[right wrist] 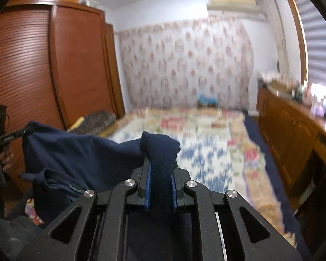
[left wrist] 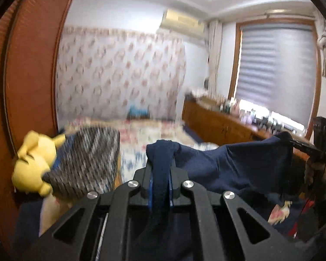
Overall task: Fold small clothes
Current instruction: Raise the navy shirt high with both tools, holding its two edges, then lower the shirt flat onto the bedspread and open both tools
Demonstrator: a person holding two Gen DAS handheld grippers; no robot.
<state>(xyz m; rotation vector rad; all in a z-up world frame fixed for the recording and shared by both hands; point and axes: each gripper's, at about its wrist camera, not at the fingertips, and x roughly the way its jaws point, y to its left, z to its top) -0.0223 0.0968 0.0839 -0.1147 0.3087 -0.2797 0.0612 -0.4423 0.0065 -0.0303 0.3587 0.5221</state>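
Note:
A small navy blue garment (left wrist: 239, 165) hangs stretched in the air between my two grippers, above the bed. My left gripper (left wrist: 160, 152) is shut on one corner of it; the cloth bunches over the fingertips. My right gripper (right wrist: 160, 150) is shut on the other corner, and the garment (right wrist: 80, 158) sags to its left. The right gripper also shows at the right edge of the left wrist view (left wrist: 293, 141). The left gripper shows at the left edge of the right wrist view (right wrist: 21, 132).
A bed with a floral quilt (right wrist: 206, 143) lies below and ahead. A yellow plush toy (left wrist: 32, 163) and a striped grey cushion (left wrist: 87, 161) sit by the brown wardrobe (right wrist: 32, 76). A wooden dresser (right wrist: 293, 130) with bottles stands at right under the window.

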